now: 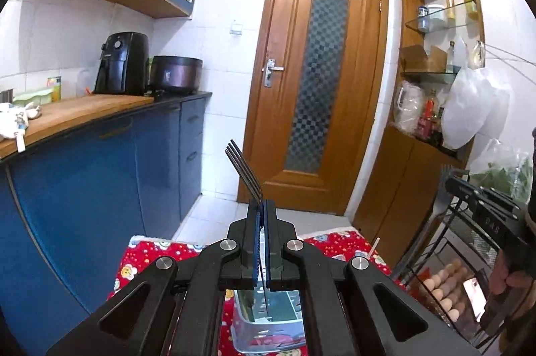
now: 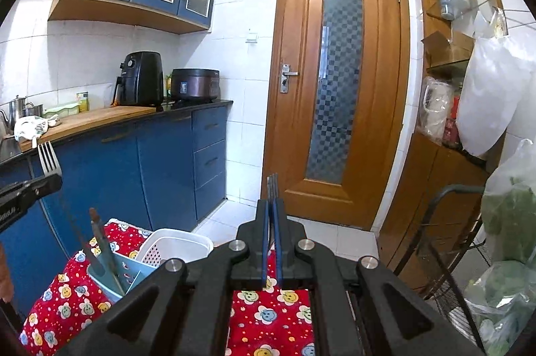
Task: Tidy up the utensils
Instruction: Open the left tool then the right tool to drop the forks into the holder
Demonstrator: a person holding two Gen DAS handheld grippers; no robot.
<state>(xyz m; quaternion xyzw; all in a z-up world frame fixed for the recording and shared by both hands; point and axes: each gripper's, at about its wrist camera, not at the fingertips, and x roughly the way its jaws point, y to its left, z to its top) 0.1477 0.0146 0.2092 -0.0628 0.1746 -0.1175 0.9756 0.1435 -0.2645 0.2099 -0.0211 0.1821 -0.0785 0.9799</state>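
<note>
My left gripper (image 1: 262,205) is shut on a metal fork (image 1: 244,170), tines up, its handle hanging down over a clear plastic bin (image 1: 268,327) on the red patterned cloth (image 1: 144,258). It also shows at the left edge of the right wrist view (image 2: 50,178) with its fork (image 2: 48,158). My right gripper (image 2: 272,205) is shut on a second fork (image 2: 273,185), tines up, above the cloth (image 2: 268,312). A light blue utensil holder (image 2: 114,275) holding a knife (image 2: 100,242) stands to its left, with a white basket (image 2: 174,247) behind.
Blue cabinets (image 2: 134,175) and a wooden counter (image 2: 93,118) with an air fryer (image 2: 142,82) and cooker (image 2: 196,84) run along the left. A wooden door (image 2: 338,87) is ahead. A wire rack (image 1: 452,262) with eggs and bags stands on the right.
</note>
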